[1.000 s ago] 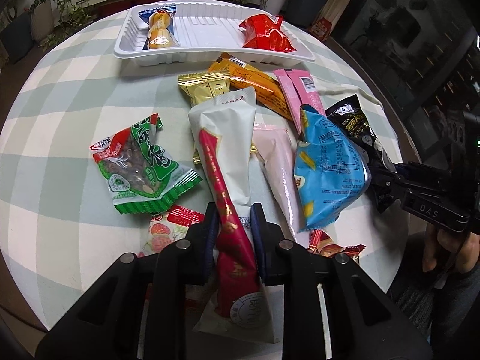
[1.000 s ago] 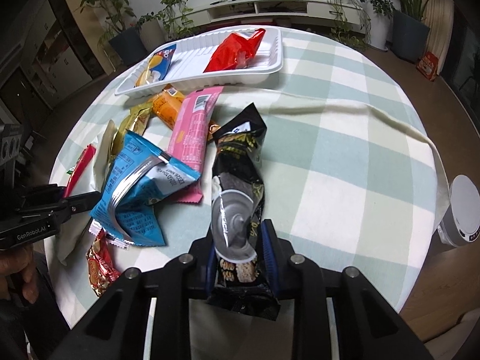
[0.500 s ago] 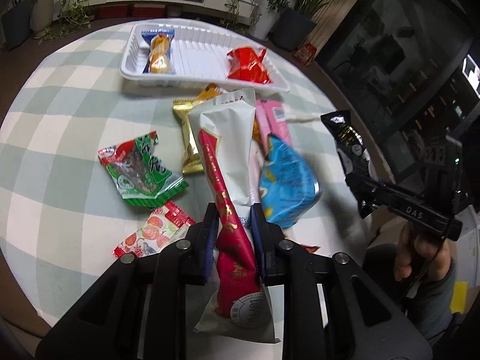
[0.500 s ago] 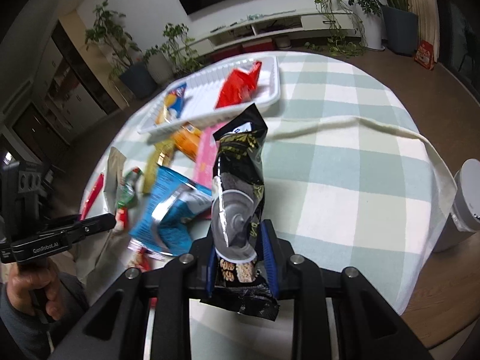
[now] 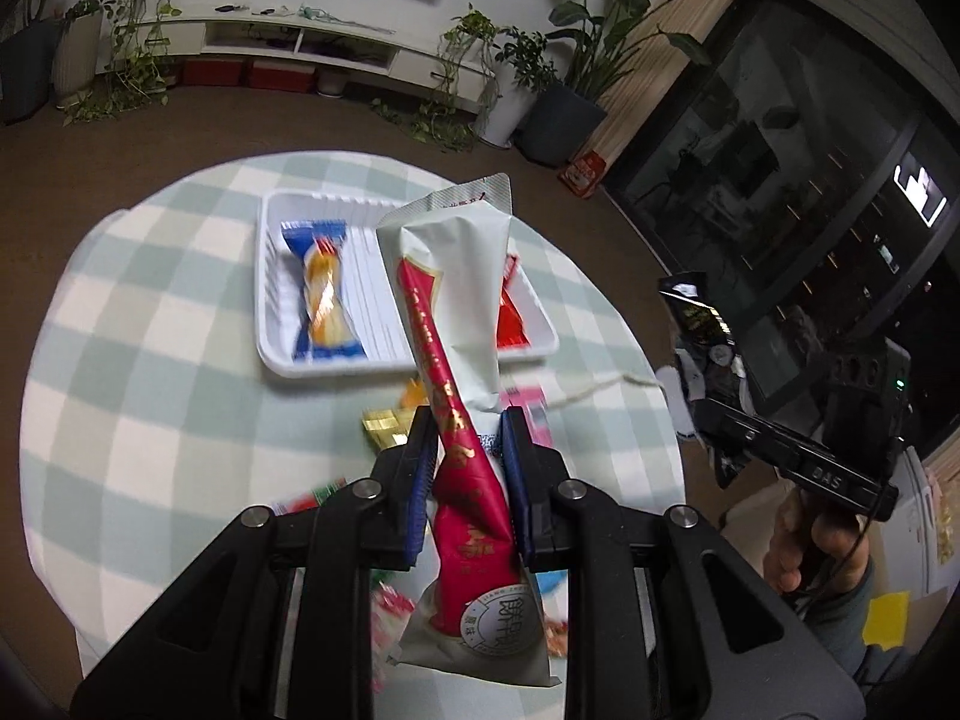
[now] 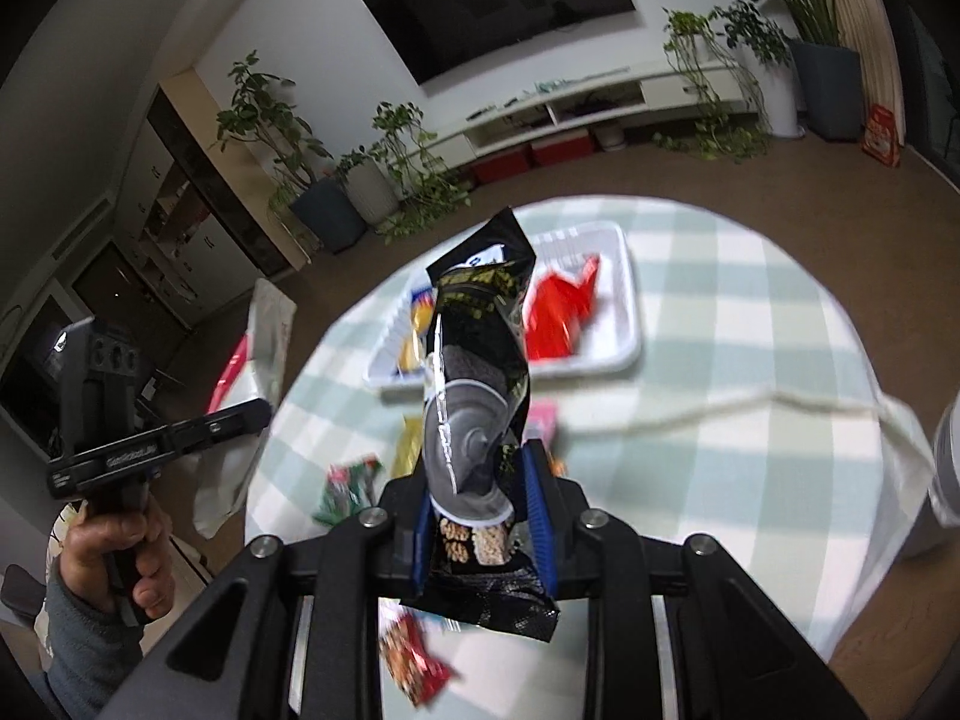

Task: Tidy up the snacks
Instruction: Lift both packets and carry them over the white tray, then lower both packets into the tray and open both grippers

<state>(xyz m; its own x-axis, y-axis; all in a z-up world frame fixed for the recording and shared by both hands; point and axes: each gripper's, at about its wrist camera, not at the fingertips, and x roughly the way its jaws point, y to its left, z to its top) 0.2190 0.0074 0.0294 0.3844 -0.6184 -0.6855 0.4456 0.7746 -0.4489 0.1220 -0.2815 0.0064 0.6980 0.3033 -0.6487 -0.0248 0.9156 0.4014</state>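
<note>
My left gripper is shut on a long white and red snack packet and holds it high above the round table. My right gripper is shut on a black snack bag, also lifted well above the table. The white tray at the table's far side holds a blue-wrapped yellow snack and a red packet; the tray also shows in the right wrist view with the red packet. The right gripper with its black bag shows at the right of the left wrist view.
Loose snacks lie on the checked tablecloth: a gold packet, a pink one, a green one and a red one. Plants and a low TV shelf stand behind the table.
Both grippers have risen far above the table with their packets. The table and tray now look smaller and farther below.
</note>
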